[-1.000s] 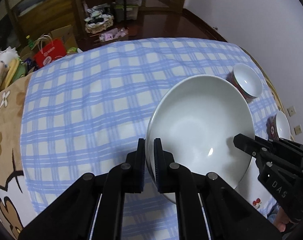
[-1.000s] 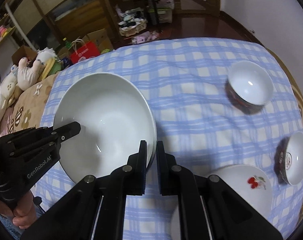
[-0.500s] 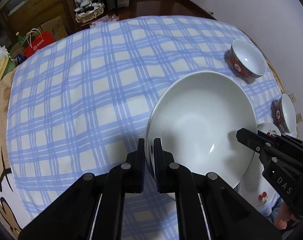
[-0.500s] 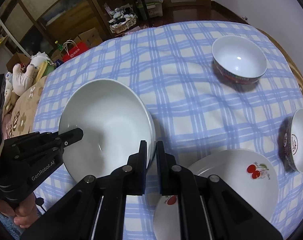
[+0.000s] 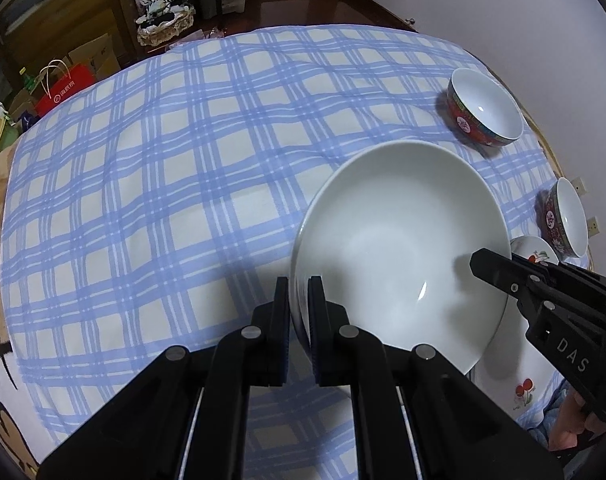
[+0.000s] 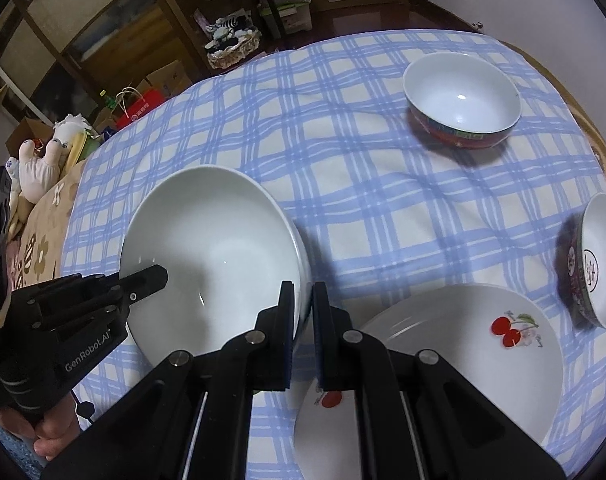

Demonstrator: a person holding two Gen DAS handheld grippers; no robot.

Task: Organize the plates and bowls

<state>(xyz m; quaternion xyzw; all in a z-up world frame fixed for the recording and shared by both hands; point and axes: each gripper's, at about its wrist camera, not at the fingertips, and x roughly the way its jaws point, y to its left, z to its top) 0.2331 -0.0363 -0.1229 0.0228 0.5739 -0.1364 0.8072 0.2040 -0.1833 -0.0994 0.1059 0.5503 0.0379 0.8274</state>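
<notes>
A large plain white bowl (image 5: 399,240) (image 6: 211,256) is low over the blue-checked tablecloth (image 5: 163,200) (image 6: 363,200). I cannot tell whether it touches the cloth. My left gripper (image 5: 299,296) is shut on its left rim. My right gripper (image 6: 303,300) is shut on the opposite rim. Each gripper shows in the other's view: the right gripper (image 5: 483,264) and the left gripper (image 6: 159,276). Two cherry-printed plates (image 6: 483,344) (image 6: 315,432) lie overlapped right of the bowl. Two red-patterned bowls (image 6: 463,100) (image 6: 603,264) stand farther right.
The red-patterned bowls (image 5: 483,108) (image 5: 567,220) stand near the table's right edge by the white wall. Beyond the far edge are a red bag (image 5: 63,88), boxes and shelves. Stuffed toys (image 6: 43,164) lie off the left side. A hand (image 6: 51,436) grips the left handle.
Both grippers have come down toward the table with the white bowl still held between them. The cherry plates and the cloth now look nearer. Over the last half second little has moved.
</notes>
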